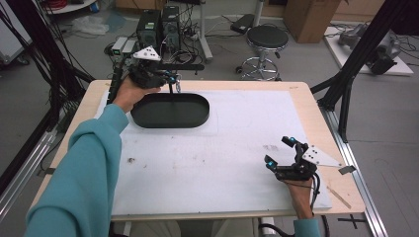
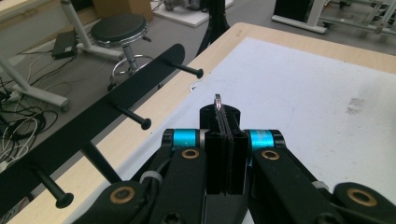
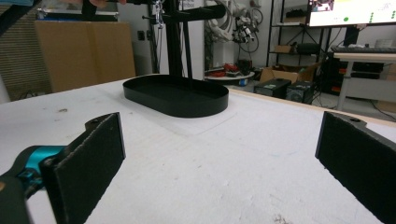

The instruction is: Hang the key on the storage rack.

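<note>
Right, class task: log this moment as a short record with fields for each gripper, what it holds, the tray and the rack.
left gripper: shut on ring, raised at the table's far left beside the rack
ring: thin metal loop, its top poking out above the closed pads
right gripper: open, nothing between the jaws, low over the mat at near right
tray: black oval, on the mat, nothing visible inside
rack: black bar with pegs, above the tray
mat: white, covers the table

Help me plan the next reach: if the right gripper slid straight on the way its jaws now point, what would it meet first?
Most likely the black oval tray. The right gripper stands open over bare white mat, and nothing lies between it and the tray's near wall. Depth is hard to judge, so it might pass slightly to one side.
</note>
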